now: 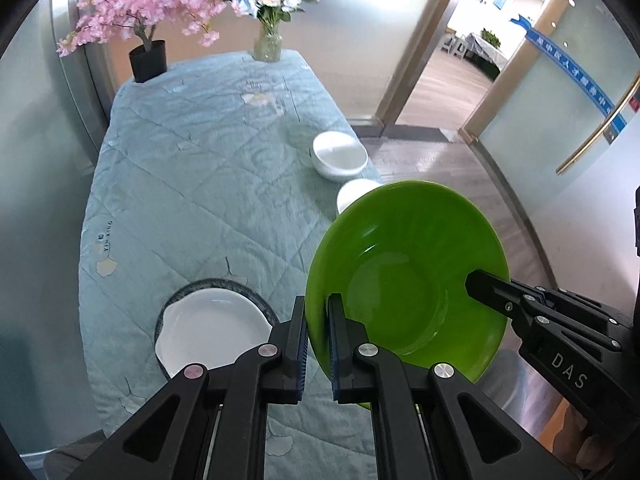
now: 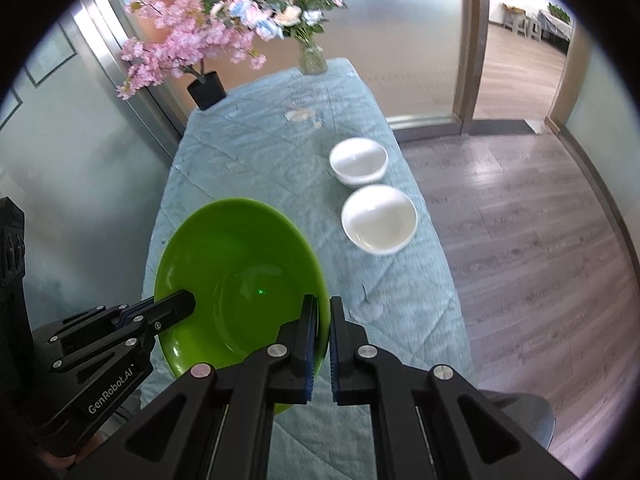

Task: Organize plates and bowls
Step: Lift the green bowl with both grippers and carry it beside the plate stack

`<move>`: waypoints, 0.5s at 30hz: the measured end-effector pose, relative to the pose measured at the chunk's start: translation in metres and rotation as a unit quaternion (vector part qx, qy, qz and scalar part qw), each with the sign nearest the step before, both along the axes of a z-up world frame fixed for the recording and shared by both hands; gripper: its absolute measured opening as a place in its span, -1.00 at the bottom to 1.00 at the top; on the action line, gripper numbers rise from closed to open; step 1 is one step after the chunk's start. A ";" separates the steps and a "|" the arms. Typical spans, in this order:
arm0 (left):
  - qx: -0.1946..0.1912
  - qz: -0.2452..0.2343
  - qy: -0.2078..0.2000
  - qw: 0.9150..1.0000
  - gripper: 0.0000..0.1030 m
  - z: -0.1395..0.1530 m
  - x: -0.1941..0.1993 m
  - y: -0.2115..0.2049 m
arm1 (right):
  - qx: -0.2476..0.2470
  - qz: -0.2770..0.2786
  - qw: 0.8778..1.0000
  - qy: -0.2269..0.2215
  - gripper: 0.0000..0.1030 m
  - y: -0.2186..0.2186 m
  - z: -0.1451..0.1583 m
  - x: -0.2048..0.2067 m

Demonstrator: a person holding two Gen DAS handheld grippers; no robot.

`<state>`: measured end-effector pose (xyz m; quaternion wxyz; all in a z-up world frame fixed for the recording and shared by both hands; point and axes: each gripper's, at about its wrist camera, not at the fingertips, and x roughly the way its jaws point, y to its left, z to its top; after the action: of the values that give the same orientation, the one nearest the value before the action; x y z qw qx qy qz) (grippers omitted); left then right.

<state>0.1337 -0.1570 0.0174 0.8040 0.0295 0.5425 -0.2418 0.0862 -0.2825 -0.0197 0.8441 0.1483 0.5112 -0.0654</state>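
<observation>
A green plate [image 1: 408, 272] hangs tilted above the table's near right part, held from two sides. My left gripper [image 1: 318, 344] is shut on its left rim. My right gripper [image 2: 323, 344] is shut on the opposite rim of the green plate [image 2: 236, 276]; it shows in the left wrist view as the black right gripper [image 1: 476, 284] reaching in from the right. A white plate [image 1: 212, 328] rests on a blue-rimmed plate [image 1: 240, 286] near the front left. Two white bowls, the far one [image 2: 359, 159] and the near one [image 2: 379, 219], stand along the right edge.
The table [image 1: 192, 168] wears a light blue quilted cloth. At its far end stand a black pot with pink blossoms [image 1: 148, 60] and a glass vase of flowers [image 1: 267, 42]. Wooden floor [image 2: 532, 232] and an open doorway lie to the right.
</observation>
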 end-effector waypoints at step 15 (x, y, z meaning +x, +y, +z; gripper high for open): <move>0.027 0.003 0.118 0.993 -0.90 -0.136 0.017 -0.031 | 0.046 -0.029 0.992 0.111 -0.90 -0.026 -0.117 0.006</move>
<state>0.1510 -0.1875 -0.1189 0.7338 0.0207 0.6404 -0.2259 0.0923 -0.3086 -0.1367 0.7723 0.1938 0.5993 -0.0826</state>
